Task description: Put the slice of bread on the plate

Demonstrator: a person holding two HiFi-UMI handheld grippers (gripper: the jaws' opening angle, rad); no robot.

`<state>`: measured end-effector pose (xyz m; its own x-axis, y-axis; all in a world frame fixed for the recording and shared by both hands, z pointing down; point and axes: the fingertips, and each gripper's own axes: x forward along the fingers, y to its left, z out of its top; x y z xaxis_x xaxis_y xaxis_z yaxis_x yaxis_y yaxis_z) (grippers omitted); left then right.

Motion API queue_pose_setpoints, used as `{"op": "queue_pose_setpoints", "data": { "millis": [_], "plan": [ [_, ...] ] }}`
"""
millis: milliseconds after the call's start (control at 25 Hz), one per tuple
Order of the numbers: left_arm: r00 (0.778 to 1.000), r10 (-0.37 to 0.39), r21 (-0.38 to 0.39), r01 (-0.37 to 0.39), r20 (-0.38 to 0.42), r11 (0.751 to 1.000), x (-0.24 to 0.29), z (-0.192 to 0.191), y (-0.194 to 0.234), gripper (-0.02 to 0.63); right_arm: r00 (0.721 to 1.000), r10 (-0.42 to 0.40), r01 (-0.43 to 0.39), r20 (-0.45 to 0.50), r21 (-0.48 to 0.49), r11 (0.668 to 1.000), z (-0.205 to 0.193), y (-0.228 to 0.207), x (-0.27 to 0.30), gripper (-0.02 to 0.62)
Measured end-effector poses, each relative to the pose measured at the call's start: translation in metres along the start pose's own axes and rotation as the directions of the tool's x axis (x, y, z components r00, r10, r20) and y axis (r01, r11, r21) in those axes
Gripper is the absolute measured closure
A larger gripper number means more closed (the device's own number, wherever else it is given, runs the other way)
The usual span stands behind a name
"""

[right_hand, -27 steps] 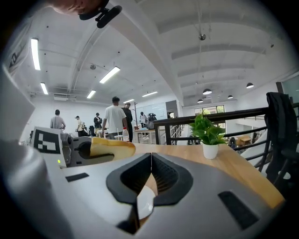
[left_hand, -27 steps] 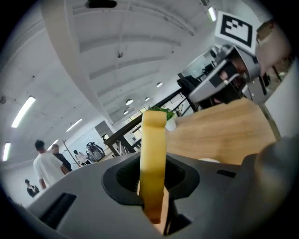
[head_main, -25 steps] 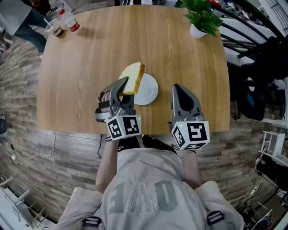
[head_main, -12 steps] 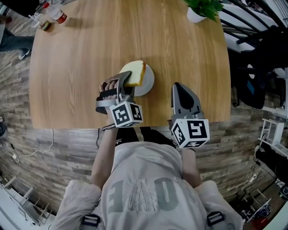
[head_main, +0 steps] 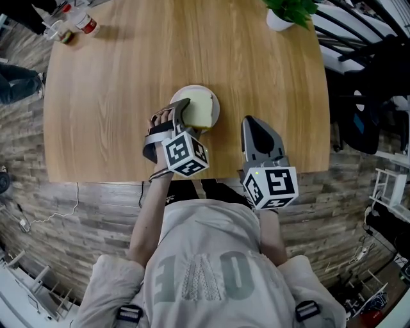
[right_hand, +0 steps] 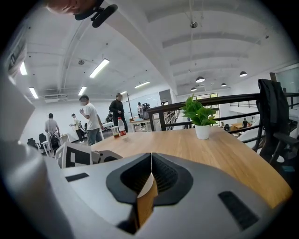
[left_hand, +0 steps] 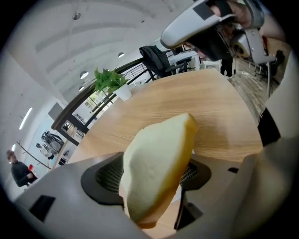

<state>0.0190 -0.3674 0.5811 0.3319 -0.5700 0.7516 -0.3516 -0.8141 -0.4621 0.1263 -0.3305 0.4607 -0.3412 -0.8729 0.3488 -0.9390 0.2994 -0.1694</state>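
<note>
A pale slice of bread [head_main: 200,110] rests on the small white plate [head_main: 184,91] near the front of the wooden table [head_main: 122,77]. My left gripper [head_main: 192,114] points steeply down at the plate, one jaw on each side of the slice. In the left gripper view the bread [left_hand: 156,168] stands tilted between the dark pads [left_hand: 106,176], with pad mesh showing on both sides. The jaws have just been opening and no longer press on it. My right gripper [head_main: 254,123] hovers to the right of the plate, shut and empty, its jaws [right_hand: 150,173] meeting in a seam.
A potted plant [head_main: 287,14] stands at the table's far right corner. A bottle and a cup [head_main: 75,24] sit at the far left corner. Dark chairs and a railing [head_main: 368,77] lie to the right. Several people [right_hand: 88,121] stand in the distance.
My left gripper has come down with the bread from above the plate onto it. Its jaws now stand wider round the slice. The right gripper has hardly shifted.
</note>
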Motion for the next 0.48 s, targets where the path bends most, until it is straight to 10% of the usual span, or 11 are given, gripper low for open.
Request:
{"op": "queue_pose_setpoints", "data": {
  "millis": [480],
  "plan": [
    [0.967,-0.252,0.132,0.245,0.037,0.961,0.003,0.006,-0.015,0.089,0.996,0.069,-0.066,-0.053,0.052,0.996,-0.014,0.004,-0.004,0.577]
  ]
}}
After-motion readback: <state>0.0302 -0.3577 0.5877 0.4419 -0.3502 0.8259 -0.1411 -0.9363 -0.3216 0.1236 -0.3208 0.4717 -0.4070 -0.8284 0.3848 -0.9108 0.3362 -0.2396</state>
